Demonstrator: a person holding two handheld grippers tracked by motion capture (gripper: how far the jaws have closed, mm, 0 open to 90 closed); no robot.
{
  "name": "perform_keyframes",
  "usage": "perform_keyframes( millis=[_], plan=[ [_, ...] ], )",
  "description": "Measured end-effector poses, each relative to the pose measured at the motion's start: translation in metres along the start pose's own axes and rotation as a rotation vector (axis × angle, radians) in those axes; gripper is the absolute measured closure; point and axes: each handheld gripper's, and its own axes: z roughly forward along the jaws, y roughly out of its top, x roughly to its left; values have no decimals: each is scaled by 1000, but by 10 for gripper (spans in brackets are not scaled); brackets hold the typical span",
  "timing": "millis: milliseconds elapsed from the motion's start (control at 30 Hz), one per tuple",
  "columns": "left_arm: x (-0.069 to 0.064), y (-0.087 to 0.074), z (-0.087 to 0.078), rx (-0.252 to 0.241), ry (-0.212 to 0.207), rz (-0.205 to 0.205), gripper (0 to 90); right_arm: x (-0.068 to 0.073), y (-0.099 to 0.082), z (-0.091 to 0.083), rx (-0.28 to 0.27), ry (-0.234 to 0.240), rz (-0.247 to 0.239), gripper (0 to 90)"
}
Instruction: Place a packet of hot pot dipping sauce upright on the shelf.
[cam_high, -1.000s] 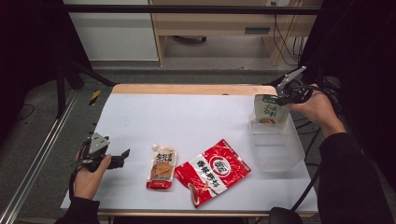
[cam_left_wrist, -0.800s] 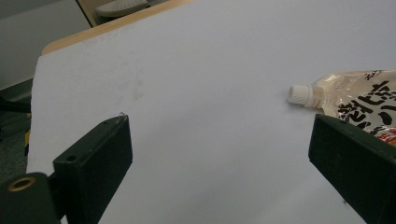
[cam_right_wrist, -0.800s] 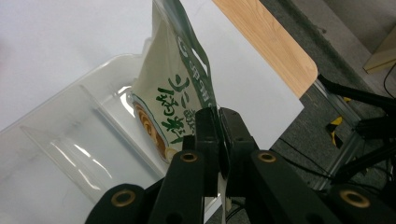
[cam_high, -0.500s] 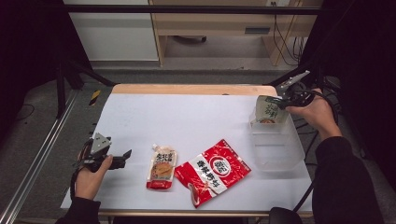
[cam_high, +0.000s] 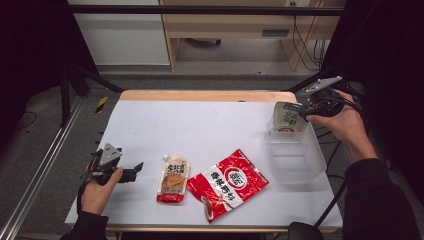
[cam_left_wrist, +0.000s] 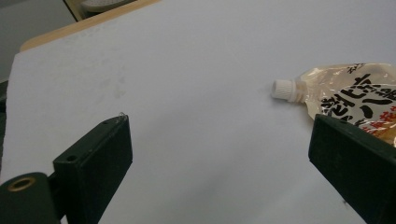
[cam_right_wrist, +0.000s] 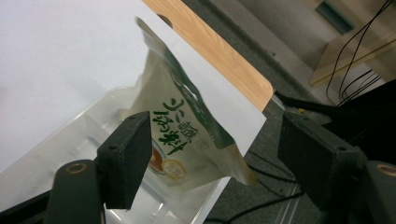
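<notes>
Right claw (cam_high: 306, 106) jaws just opened, clear of green pouch (cam_high: 288, 119) now leaning in bin (cam_high: 296, 160) at worktop's right edge; withdraw straight without snagging; left claw (cam_high: 134, 170) open, empty.

The green pouch (cam_right_wrist: 187, 135) bears green Chinese characters, the spouted pouch (cam_left_wrist: 359, 98) black ones (neither legible).

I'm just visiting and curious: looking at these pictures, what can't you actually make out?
- Green-and-white pouch: its lower part in the right gripper view is hidden behind a finger and the clear bin wall.
- Spouted pouch: cut off by the left gripper view's right edge and a finger.
- Red snack bag: print too small to read in the high view.
- Right gripper: fingers largely hidden by the hand in the high view.
</notes>
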Motion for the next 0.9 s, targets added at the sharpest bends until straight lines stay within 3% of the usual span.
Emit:
perform_keyframes(
  millis=[100, 267, 333, 367, 633, 667, 700, 733, 767, 800, 833, 900],
  plan=[
    [-5, 1, 1, 6, -12, 18, 61, 15, 5, -23, -56, -21, -33, 254],
    [-9, 2, 3, 6, -23, 20, 59, 37, 10, -43, -122, -28, -57, 251],
    [-10, 3, 3, 5, -30, 15, 59, 51, 13, -51, -151, -19, -56, 250],
    [-11, 2, 4, 9, -34, 15, 59, 66, 16, -55, -185, 1, -59, 250],
    [-15, 2, 3, 2, -61, 19, 63, 129, 27, -61, -257, 64, -84, 269],
    [-15, 2, 3, 2, -61, 19, 64, 129, 27, -61, -257, 64, -84, 269],
    [-15, 2, 3, 3, -63, 22, 64, 144, 31, -61, -276, 89, -95, 268],
    [-16, 2, 3, -1, -67, 18, 64, 144, 31, -61, -276, 89, -95, 268],
    [-16, 2, 3, -6, -74, 15, 63, 161, 34, -60, -283, 115, -113, 266],
    [-16, 2, 3, -6, -74, 15, 63, 161, 34, -60, -283, 115, -113, 266],
    [-16, 2, 3, -6, -76, 16, 64, 179, 38, -57, -282, 139, -131, 266],
    [-16, 1, 3, -5, -75, 16, 64, 184, 38, -56, -287, 154, -135, 265]
  ],
)
